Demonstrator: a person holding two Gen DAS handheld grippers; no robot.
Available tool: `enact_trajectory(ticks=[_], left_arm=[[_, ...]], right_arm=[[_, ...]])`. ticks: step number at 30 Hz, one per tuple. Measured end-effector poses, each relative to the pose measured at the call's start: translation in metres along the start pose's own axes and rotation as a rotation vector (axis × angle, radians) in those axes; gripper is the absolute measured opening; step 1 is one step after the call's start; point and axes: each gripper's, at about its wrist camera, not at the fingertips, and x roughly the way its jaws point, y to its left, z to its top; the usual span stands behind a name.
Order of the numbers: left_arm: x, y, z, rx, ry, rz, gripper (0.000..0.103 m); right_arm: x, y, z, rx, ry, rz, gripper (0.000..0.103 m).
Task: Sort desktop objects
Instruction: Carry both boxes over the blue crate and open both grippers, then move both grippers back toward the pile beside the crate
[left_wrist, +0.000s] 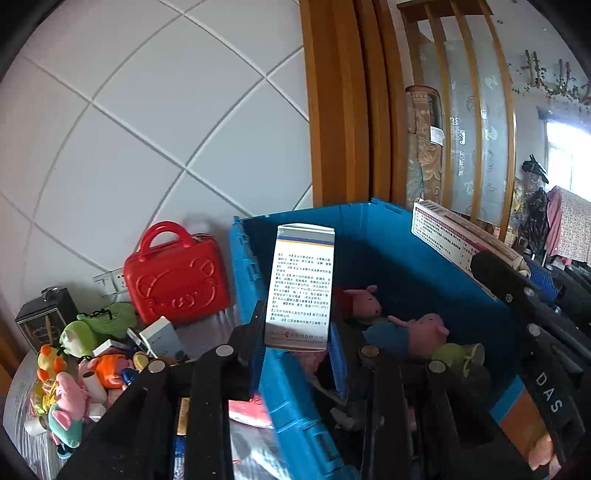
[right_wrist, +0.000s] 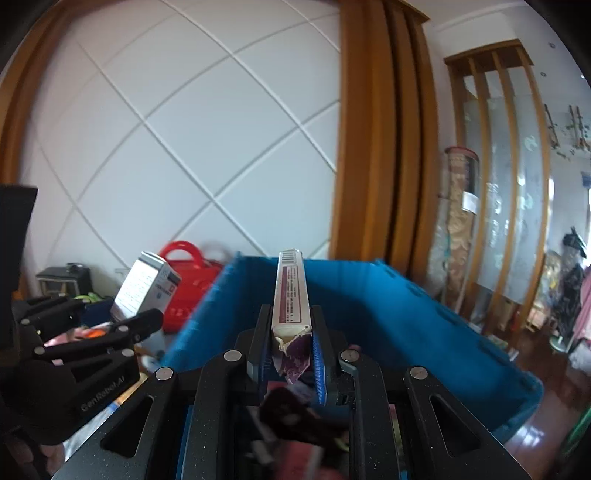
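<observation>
My left claw (left_wrist: 295, 332) grips a white box (left_wrist: 303, 284), right claw (right_wrist: 290, 343) a slim carton (right_wrist: 290, 291), both over the blue crate (right_wrist: 388, 317); I'd lower before releasing, probably beside the plush toys (left_wrist: 421, 332).

Both wrist views over blue crate (left_wrist: 388, 240)

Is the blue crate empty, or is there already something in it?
Not empty. The left wrist view shows two pink plush pigs and a small green cup lying inside the blue crate.
</observation>
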Motion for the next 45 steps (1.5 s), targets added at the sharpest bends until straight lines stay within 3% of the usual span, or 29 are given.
enact_trajectory(ticks=[5, 13, 17, 24, 25, 26, 27, 28, 29, 30, 38, 45], left_arm=[[0.021, -0.047, 0.008, 0.038, 0.033, -0.04, 0.03], [0.036, -0.084, 0.01, 0.077, 0.087, -0.067, 0.03], [0.041, -0.089, 0.007, 0.082, 0.102, -0.058, 0.03], [0.037, -0.093, 0.004, 0.09, 0.092, -0.033, 0.03], [0.036, -0.093, 0.003, 0.092, 0.092, -0.034, 0.034], [0.035, -0.093, 0.003, 0.094, 0.092, -0.031, 0.039], [0.035, -0.092, 0.003, 0.094, 0.089, -0.028, 0.051], [0.033, -0.091, 0.003, 0.092, 0.081, -0.022, 0.063], [0.03, -0.089, 0.003, 0.088, 0.068, -0.015, 0.068], [0.026, -0.086, 0.003, 0.083, 0.054, -0.01, 0.074], [-0.005, -0.054, 0.005, 0.036, -0.024, 0.02, 0.076], [-0.033, -0.004, -0.003, -0.031, -0.063, 0.053, 0.077]], right_arm=[[0.012, -0.054, -0.007, 0.016, 0.041, -0.061, 0.019], [0.039, -0.114, -0.021, 0.028, 0.088, -0.164, 0.019], [0.048, -0.124, -0.028, 0.014, 0.108, -0.212, 0.019], [0.053, -0.131, -0.041, 0.018, 0.143, -0.207, 0.021], [0.053, -0.13, -0.041, 0.019, 0.142, -0.209, 0.027], [0.052, -0.131, -0.041, 0.021, 0.141, -0.208, 0.04], [0.052, -0.13, -0.041, 0.025, 0.138, -0.207, 0.05], [0.052, -0.132, -0.04, 0.03, 0.134, -0.205, 0.075], [0.051, -0.133, -0.04, 0.034, 0.125, -0.204, 0.097], [0.049, -0.132, -0.039, 0.035, 0.114, -0.202, 0.103], [0.038, -0.117, -0.031, 0.021, 0.064, -0.17, 0.103], [0.019, -0.08, -0.022, -0.013, 0.033, -0.171, 0.103]])
